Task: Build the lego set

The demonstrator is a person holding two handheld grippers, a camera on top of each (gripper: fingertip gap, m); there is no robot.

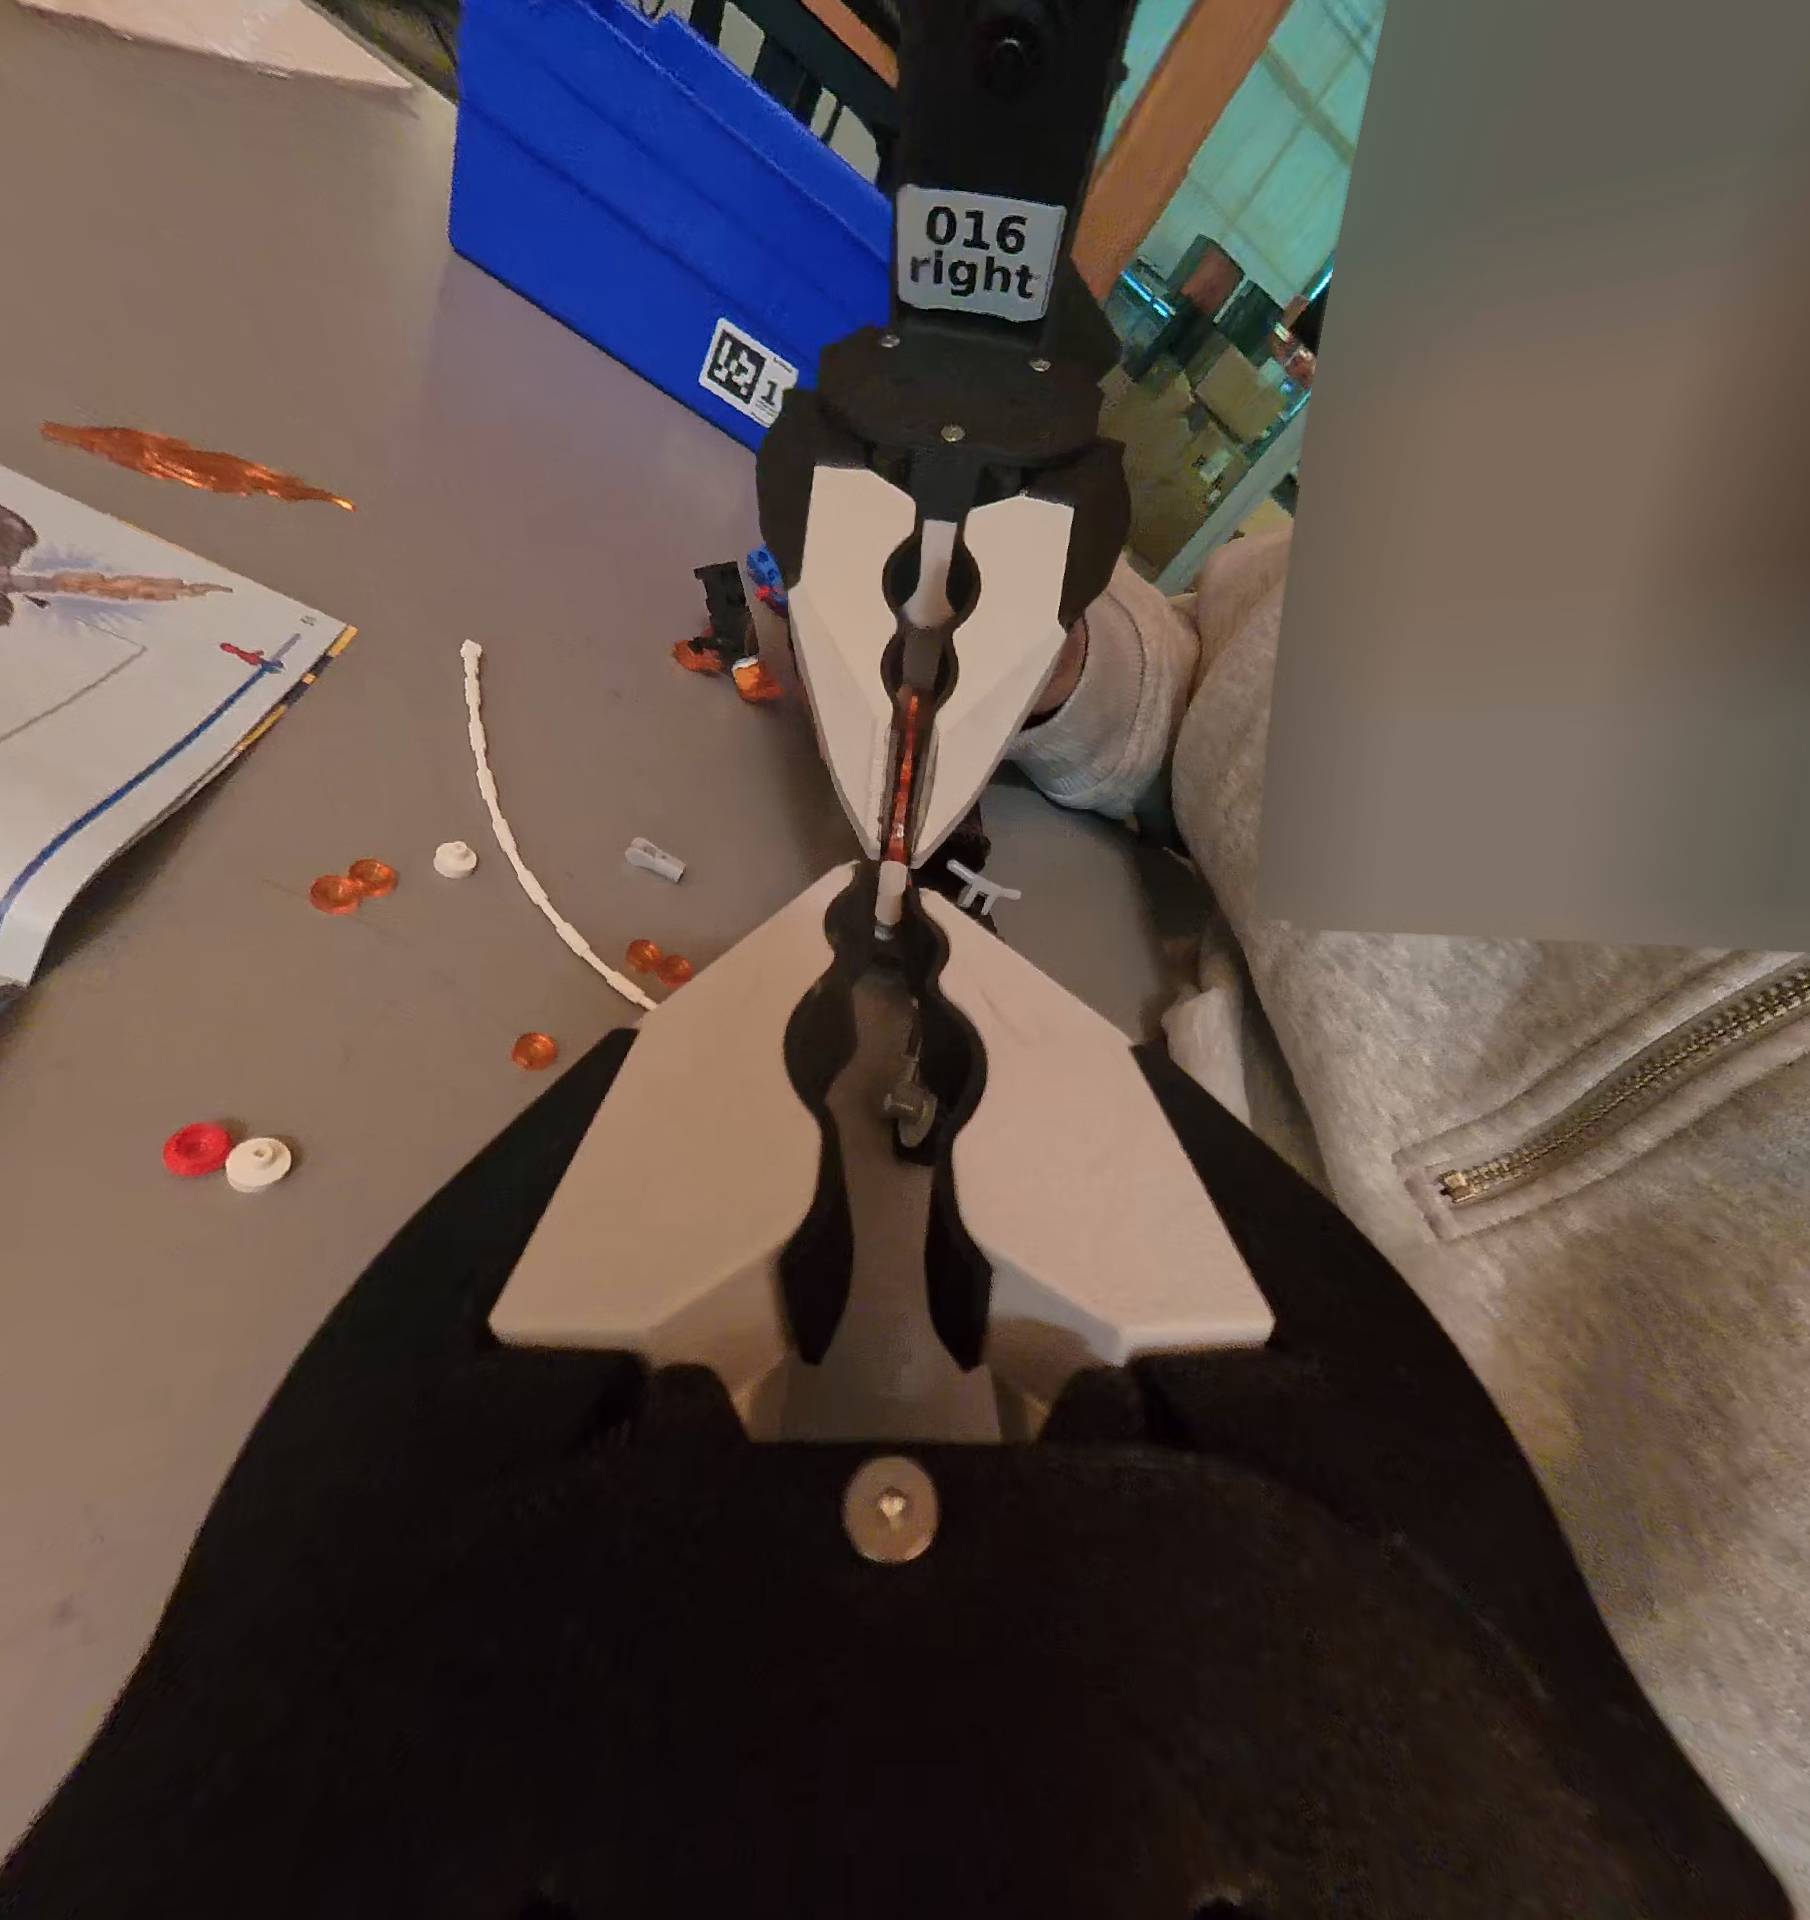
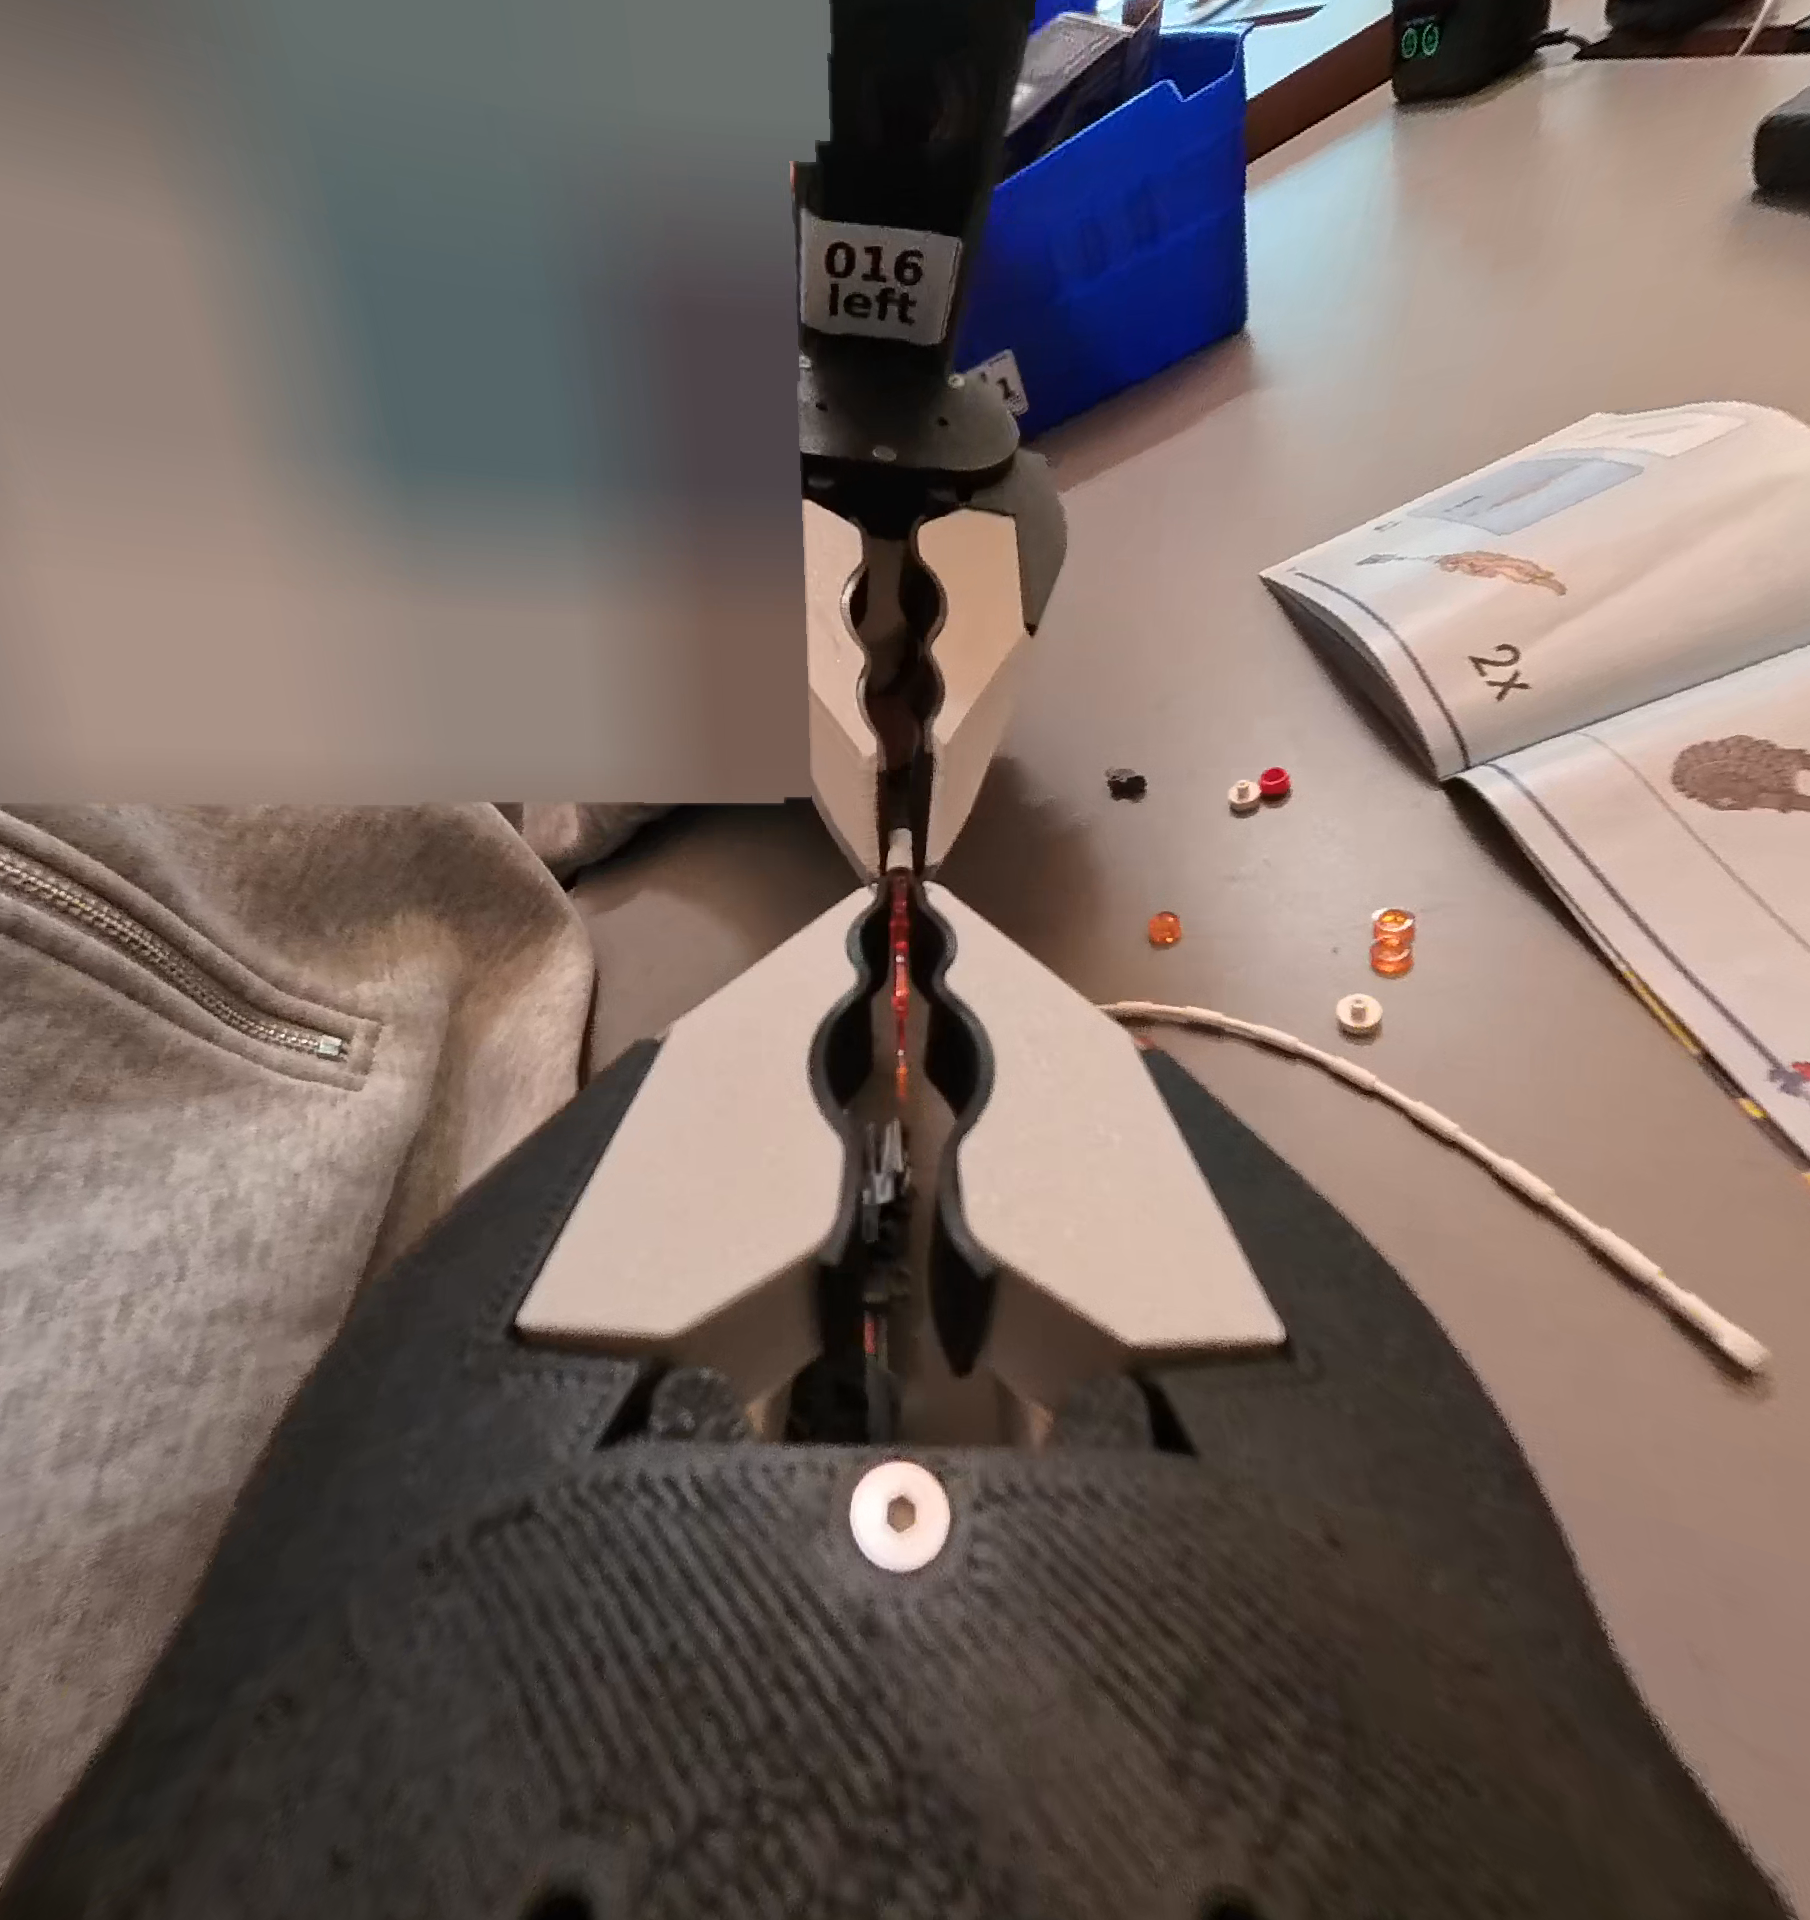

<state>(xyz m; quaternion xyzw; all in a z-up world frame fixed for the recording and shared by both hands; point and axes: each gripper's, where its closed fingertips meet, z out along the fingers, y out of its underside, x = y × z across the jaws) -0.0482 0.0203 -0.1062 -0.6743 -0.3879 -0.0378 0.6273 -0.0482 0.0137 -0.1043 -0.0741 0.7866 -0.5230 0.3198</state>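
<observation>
My two grippers meet tip to tip above the grey table [image 1: 257, 312]. My left gripper [image 1: 888, 891] is shut on a short white rod [image 1: 888, 902], which sticks out of its tip. My right gripper [image 1: 896, 847] faces it and is shut on a translucent orange flame piece [image 1: 906, 758] held edge-on between its fingers. In the right wrist view my right gripper [image 2: 899, 885] holds the flame piece [image 2: 899, 956], and the left gripper [image 2: 901, 850] shows the white rod [image 2: 901, 836] at its tip. The rod end and the flame piece touch or nearly touch.
Loose on the table are a long white flexible piece [image 1: 511, 831], orange round studs [image 1: 352, 885], a red stud [image 1: 197, 1148], a white stud [image 1: 259, 1164], a second flame piece [image 1: 189, 462] and a small build [image 1: 729, 634]. An instruction booklet [image 2: 1659, 727], a blue bin [image 1: 652, 208] and a person's grey hoodie [image 1: 1555, 1247] are close. Both grippers' tips are close together, under 4 cm apart. Left tips and right tips are each some 11 cm from the white stud [image 1: 259, 1164]. Seen from the right wrist view [image 2: 1253, 805] as well.
</observation>
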